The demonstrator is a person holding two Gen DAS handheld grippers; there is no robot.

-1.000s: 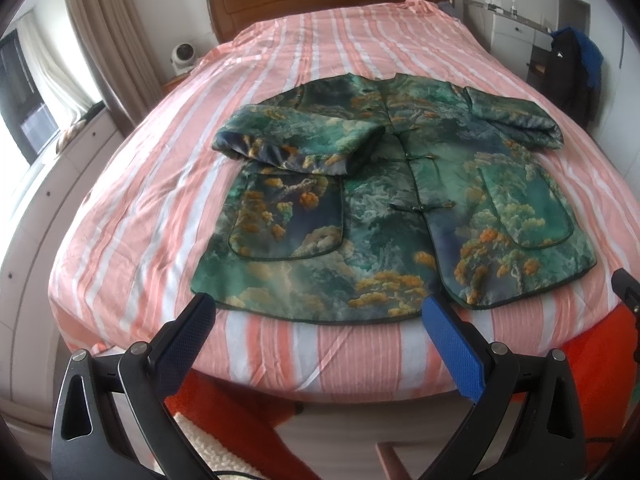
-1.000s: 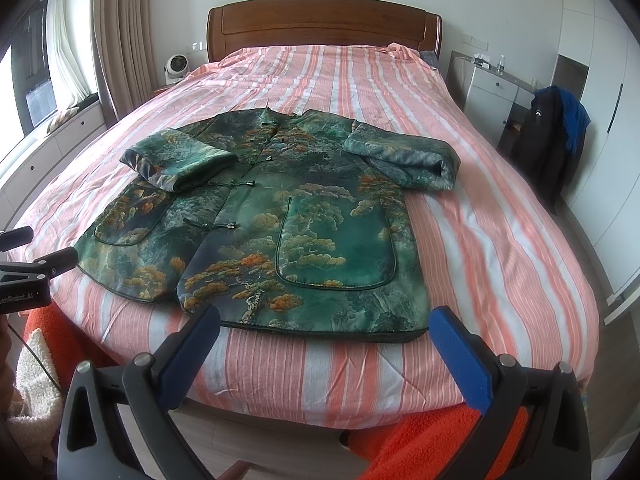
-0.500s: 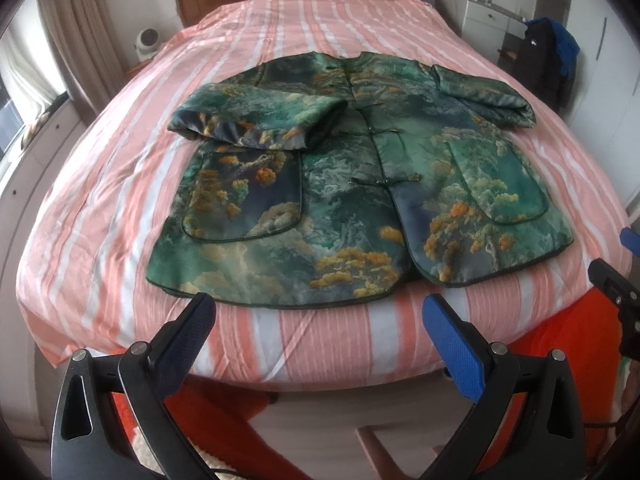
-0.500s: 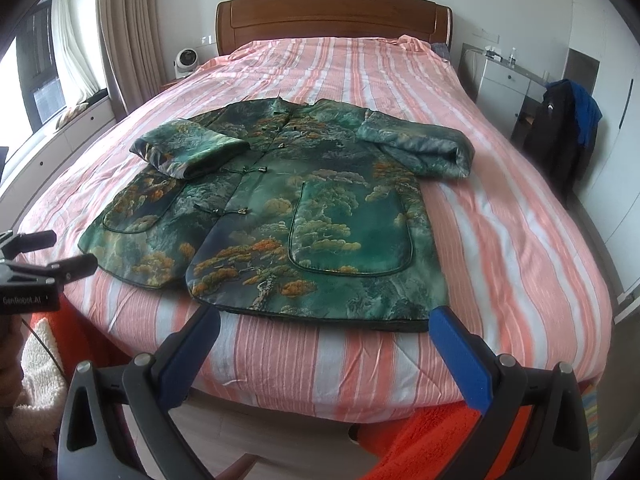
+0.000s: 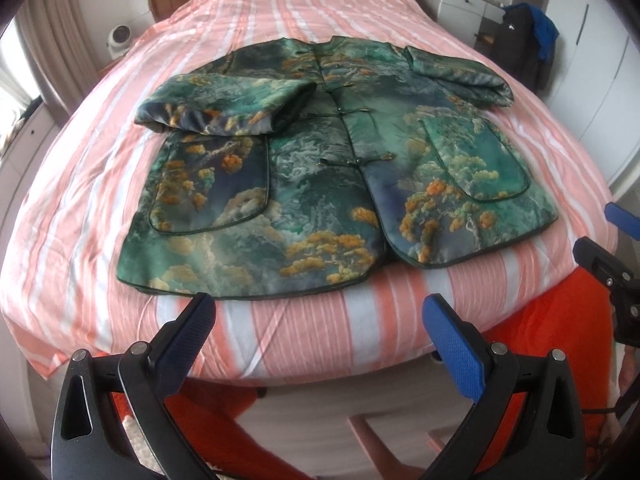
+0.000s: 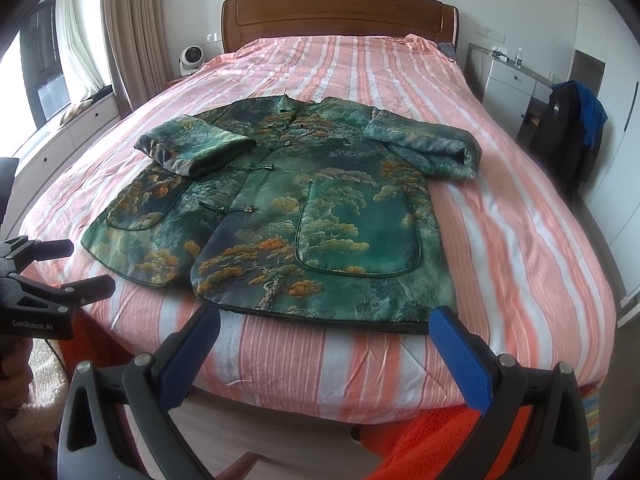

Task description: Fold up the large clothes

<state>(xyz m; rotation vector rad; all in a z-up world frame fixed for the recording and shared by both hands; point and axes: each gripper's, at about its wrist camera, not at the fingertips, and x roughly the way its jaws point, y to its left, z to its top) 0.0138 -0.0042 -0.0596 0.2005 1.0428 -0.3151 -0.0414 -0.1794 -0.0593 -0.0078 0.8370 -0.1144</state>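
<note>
A green jacket [image 5: 332, 176] with orange tree print lies flat, front up and buttoned, on the bed; it also shows in the right wrist view [image 6: 304, 208]. Its left sleeve [image 5: 224, 104] is folded in across the chest and its right sleeve [image 5: 460, 76] lies angled at the far right. My left gripper [image 5: 320, 312] is open and empty, just short of the jacket's hem at the bed's near edge. My right gripper [image 6: 324, 324] is open and empty, just short of the hem's right half.
The bed has a pink and white striped cover [image 5: 80, 184] and a wooden headboard [image 6: 340, 12]. A white cabinet [image 6: 508, 84] and a chair hung with dark clothes [image 6: 572, 128] stand to the right. A small fan [image 6: 190, 58] sits at the left. Orange fabric [image 5: 540, 320] lies below the bed edge.
Both grippers have moved forward toward the bed edge, so the jacket's hem sits closer to the fingertips. The left view has shifted right. The jacket has not moved.
</note>
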